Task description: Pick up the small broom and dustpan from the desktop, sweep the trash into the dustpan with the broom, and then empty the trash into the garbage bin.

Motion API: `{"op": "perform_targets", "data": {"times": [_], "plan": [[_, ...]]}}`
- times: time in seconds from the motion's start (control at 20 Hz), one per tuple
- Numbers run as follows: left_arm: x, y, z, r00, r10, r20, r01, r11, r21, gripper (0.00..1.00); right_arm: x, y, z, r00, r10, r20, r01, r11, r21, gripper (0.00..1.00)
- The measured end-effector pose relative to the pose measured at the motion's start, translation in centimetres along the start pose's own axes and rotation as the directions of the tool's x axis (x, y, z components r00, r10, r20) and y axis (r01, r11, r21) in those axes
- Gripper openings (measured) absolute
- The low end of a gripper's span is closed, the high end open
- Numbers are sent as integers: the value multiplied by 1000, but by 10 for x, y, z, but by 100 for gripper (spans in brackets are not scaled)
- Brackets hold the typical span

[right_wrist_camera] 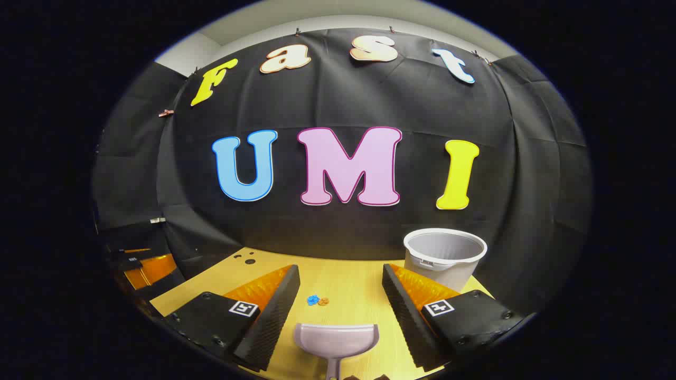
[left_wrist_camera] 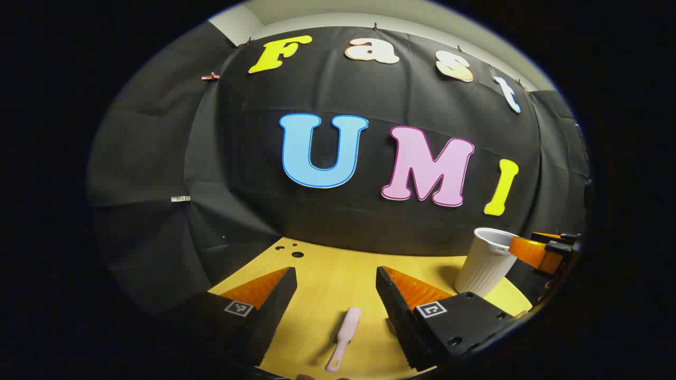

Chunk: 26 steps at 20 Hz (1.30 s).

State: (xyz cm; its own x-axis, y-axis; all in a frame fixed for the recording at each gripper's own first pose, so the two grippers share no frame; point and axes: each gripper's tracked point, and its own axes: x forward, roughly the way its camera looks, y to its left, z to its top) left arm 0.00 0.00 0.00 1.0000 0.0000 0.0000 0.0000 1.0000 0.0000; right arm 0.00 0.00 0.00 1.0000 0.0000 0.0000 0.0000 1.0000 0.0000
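Left gripper (left_wrist_camera: pixel 336 295) is hovering spread over the pink broom (left_wrist_camera: pixel 344 338), lying flat on the desk (left_wrist_camera: pixel 327 274). Right gripper (right_wrist_camera: pixel 340 295) is gaping too, the dustpan (right_wrist_camera: pixel 336 340) sitting between its fingers, nothing pinched. Risk: the thin handle is lying low, so fingers closing high would be sliding off it. Beyond, trash (right_wrist_camera: pixel 317 301) is sitting mid-desk; the bin (right_wrist_camera: pixel 444 258) is standing at the far right edge.

left gripper (left_wrist_camera: pixel 336 295): jaws spread wide; right gripper (right_wrist_camera: pixel 340 295): jaws spread wide
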Motion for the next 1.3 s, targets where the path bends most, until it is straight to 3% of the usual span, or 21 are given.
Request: {"op": "perform_targets", "data": {"times": [0.2, 0.6, 0.85, 0.9, 0.95, 1.1, 1.3], "plan": [[25, -7, 9, 1000, 15, 17, -16, 999, 38, 96, 18, -10, -12, 1000, 16, -17, -16, 1000, 18, 97], [33, -29, -8, 994, -105, -43, 108, 992, 61, 95, 26, -7, -32, 993, -48, -110, 55, 996, 65, 98], [30, -27, -15, 989, -143, -47, 147, 984, 100, 95, 13, 4, -44, 987, -64, -147, 76, 994, 77, 98], [30, -26, -17, 988, -147, -54, 152, 984, 98, 92, 11, 5, -47, 985, -68, -157, 79, 995, 68, 97], [29, -26, -23, 985, -156, -67, 162, 983, 87, 96, 8, 5, -50, 983, -74, -167, 85, 995, 59, 97], [26, -29, -42, 970, -198, -142, 203, 979, 28, 96, 5, 8, -54, 981, -79, -180, 91, 994, 61, 98], [26, -21, -78, 942, -202, -268, 207, 978, -12, 96, 2, 11, -70, 970, -80, -231, 100, 992, 79, 98]]}}
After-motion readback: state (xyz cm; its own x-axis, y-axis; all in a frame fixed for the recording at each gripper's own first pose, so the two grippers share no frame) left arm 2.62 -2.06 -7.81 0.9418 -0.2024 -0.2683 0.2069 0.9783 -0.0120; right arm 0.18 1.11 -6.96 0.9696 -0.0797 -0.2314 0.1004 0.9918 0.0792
